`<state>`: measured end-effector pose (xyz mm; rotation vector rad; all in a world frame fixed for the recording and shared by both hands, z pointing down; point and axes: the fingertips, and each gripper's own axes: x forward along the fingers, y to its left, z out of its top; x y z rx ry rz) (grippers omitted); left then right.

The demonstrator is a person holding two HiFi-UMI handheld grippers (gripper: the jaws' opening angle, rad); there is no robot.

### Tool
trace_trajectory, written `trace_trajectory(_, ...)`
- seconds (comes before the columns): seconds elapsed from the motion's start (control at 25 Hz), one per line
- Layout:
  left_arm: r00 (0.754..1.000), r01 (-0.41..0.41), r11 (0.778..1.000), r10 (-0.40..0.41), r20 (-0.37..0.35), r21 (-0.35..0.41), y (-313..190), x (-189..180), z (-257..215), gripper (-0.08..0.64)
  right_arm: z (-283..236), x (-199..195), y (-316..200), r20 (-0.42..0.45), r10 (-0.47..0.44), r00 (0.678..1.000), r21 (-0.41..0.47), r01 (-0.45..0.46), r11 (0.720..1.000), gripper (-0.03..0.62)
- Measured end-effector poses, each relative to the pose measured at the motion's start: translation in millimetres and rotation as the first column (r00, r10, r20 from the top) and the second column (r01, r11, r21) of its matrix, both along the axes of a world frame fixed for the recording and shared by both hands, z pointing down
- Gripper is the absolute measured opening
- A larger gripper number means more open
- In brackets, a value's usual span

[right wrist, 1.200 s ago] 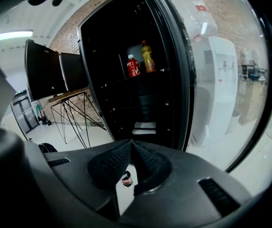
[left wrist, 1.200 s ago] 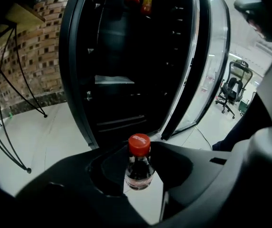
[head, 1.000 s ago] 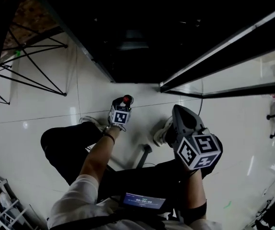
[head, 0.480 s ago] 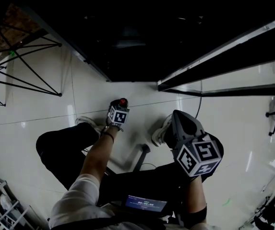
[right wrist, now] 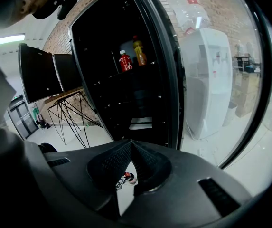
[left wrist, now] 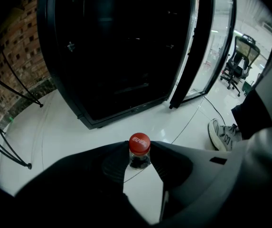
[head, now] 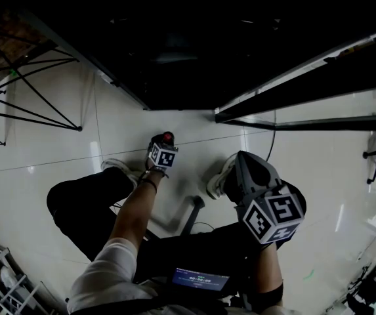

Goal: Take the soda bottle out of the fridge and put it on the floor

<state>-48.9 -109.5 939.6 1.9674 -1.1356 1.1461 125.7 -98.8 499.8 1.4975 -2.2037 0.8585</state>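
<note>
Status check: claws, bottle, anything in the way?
Left claw shut on soda bottle neck, low over floor. Right claw shut, empty. Open fridge door close by, not blocking.

Head view: from above, steeply down onto the white floor point(head: 43, 156) before the open fridge point(head: 174, 51). Left gripper view: low and close, along the left tongs point(left wrist: 139, 155), facing the fridge's foot. Right gripper view: higher, farther back, along the right tongs point(right wrist: 132, 144), into the shelves. Shared by all: fridge, floor, soda bottle point(left wrist: 139, 143).
</note>
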Motion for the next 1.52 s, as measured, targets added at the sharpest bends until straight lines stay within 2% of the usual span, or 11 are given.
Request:
trace_trajectory(0.2, 0.999, -0.023, 1.000, 0.023, 0.023, -0.001, 4.9, 0.4, 2.3, 0.146, -0.3, -1.2, -0.9, 0.002, -0.004, 1.000, 0.003, 0.004, 1.000, 0.029)
trace_trajectory(0.32, 1.000, -0.023, 0.999, 0.023, 0.006, -0.024, 10.2, 3.4, 3.9, 0.151, -2.7, -1.1, -0.9, -0.001, -0.002, 1.000, 0.011, 0.002, 1.000, 0.029)
trace_trajectory(0.36, 1.000, -0.019, 0.999, 0.019, 0.000, -0.027, 11.5, 4.1, 3.2, 0.176, -3.8, -1.1, -0.9, -0.002, -0.002, 1.000, 0.015, 0.002, 1.000, 0.029)
trace_trajectory(0.52, 1.000, -0.003, 1.000, 0.003, -0.010, -0.007, 11.6, 3.3, -8.2, 0.176, -6.4, 0.9, -0.9, -0.007, -0.005, 1.000, 0.028, 0.005, 1.000, 0.029)
trace_trajectory(0.68, 0.998, 0.042, 0.998, -0.040, -0.055, 0.038, 12.7, -2.4, -41.7, 0.176, -9.5, -1.4, 2.6, -0.017, -0.017, 1.000, 0.040, 0.017, 0.999, 0.029)
trace_trajectory(0.88, 0.981, 0.133, 0.983, -0.113, -0.156, 0.127, 10.1, -7.4, -120.5, 0.167, -23.0, -11.2, 3.6, -0.023, -0.037, 0.999, 0.070, 0.038, 0.997, 0.029)
trace_trajectory(0.96, 0.972, 0.152, 0.969, -0.111, -0.205, 0.196, 5.5, -3.7, -164.1, 0.121, -33.1, -14.6, 3.2, -0.017, -0.038, 0.999, 0.089, 0.039, 0.995, 0.029)
trace_trajectory(1.04, 0.951, 0.182, 0.947, -0.101, -0.293, 0.265, 1.8, 1.8, -215.7, 0.011, -42.0, -19.2, 3.4, -0.012, -0.042, 0.999, 0.106, 0.043, 0.993, 0.029)
trace_trajectory(1.2, 0.919, 0.227, 0.900, -0.072, -0.388, 0.371, 4.0, -2.5, -316.6, 0.002, -55.7, -28.6, 5.4, 0.015, -0.050, 0.999, 0.126, 0.048, 0.991, 0.029)
trace_trajectory(1.36, 0.886, 0.316, 0.846, -0.101, -0.452, 0.429, 5.2, -30.5, -410.2, 0.002, -74.7, -43.8, 8.8, 0.058, -0.067, 0.996, 0.165, 0.056, 0.985, 0.029)
trace_trajectory(1.52, 0.881, 0.339, 0.799, -0.084, -0.465, 0.497, 14.2, -50.4, -482.5, 0.002, -96.9, -55.1, 17.0, 0.066, -0.087, 0.994, 0.215, 0.071, 0.974, 0.029)
